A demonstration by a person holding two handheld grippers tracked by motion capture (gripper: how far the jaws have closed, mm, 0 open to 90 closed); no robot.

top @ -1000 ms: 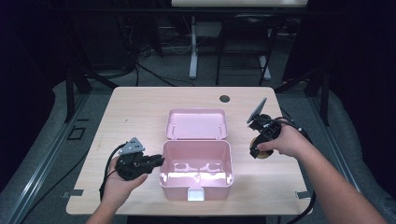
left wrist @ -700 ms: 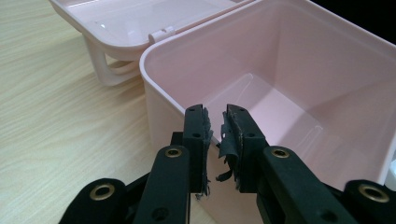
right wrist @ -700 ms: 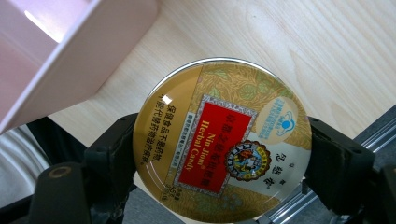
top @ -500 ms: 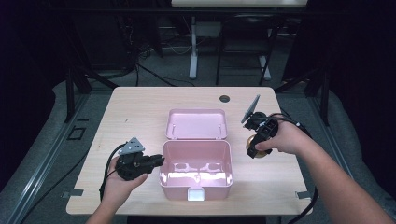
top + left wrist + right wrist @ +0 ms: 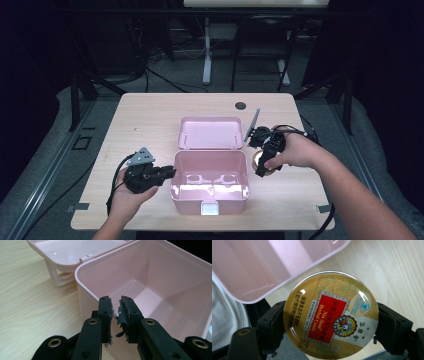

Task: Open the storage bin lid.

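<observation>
An open pink box [image 5: 210, 192] stands at the table's near middle, its lid [image 5: 210, 133] laid flat behind it. My left gripper [image 5: 169, 173] reaches in from the left, its jaws nearly together and pinching the box's left wall [image 5: 95, 293], with the gripper [image 5: 115, 308] over the rim. My right gripper [image 5: 263, 161] hovers just right of the box and is shut on a round gold candy tin [image 5: 260, 163]. The tin [image 5: 330, 315] has a red label, and the right gripper [image 5: 332, 325] clamps it by its two sides above the lid's edge.
A dark round cable hole [image 5: 240, 105] sits near the table's far edge. Wooden tabletop [image 5: 140, 125] lies bare to the left and behind the lid. A white latch [image 5: 209, 208] marks the box's front. Cables trail from both grippers.
My right hand has carried the candy tin leftward, closer to the box's right side. The left gripper and the box have stayed put.
</observation>
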